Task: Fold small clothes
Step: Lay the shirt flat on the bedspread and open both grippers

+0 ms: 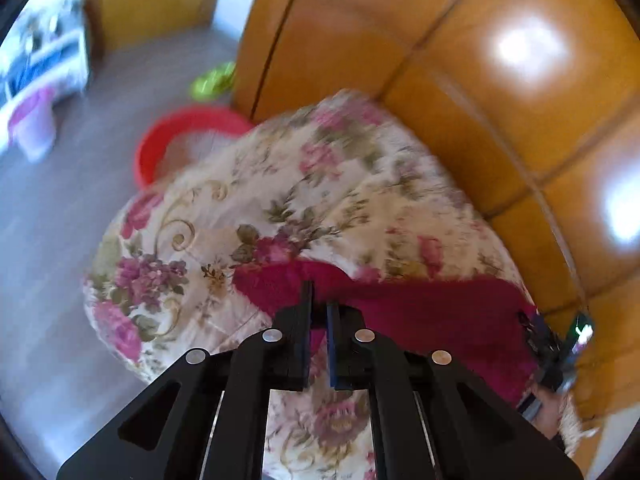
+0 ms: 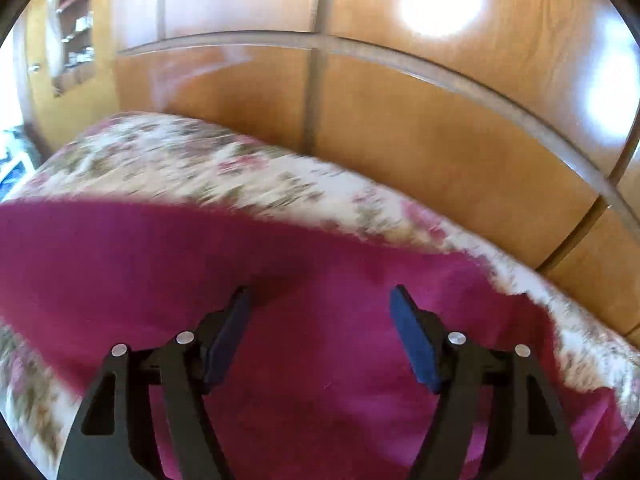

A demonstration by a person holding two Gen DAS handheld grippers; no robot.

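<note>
A crimson garment (image 1: 432, 312) lies spread on a bed with a floral cover (image 1: 248, 200). My left gripper (image 1: 319, 300) hangs over the garment's left edge, its jaws shut with a fold of the crimson cloth pinched between the fingers (image 1: 306, 320). In the right wrist view the same garment (image 2: 280, 248) fills the lower half of the picture. My right gripper (image 2: 320, 300) hovers above it, open wide, with nothing between its blue pads (image 2: 412, 332). Both views are blurred.
A wooden wardrobe (image 2: 400, 140) runs close along the far side of the bed. On the grey floor beyond the bed's end stand a red basin (image 1: 160, 140), a green object (image 1: 212, 80), a pink bucket (image 1: 32, 124) and a white shelf unit (image 1: 52, 56).
</note>
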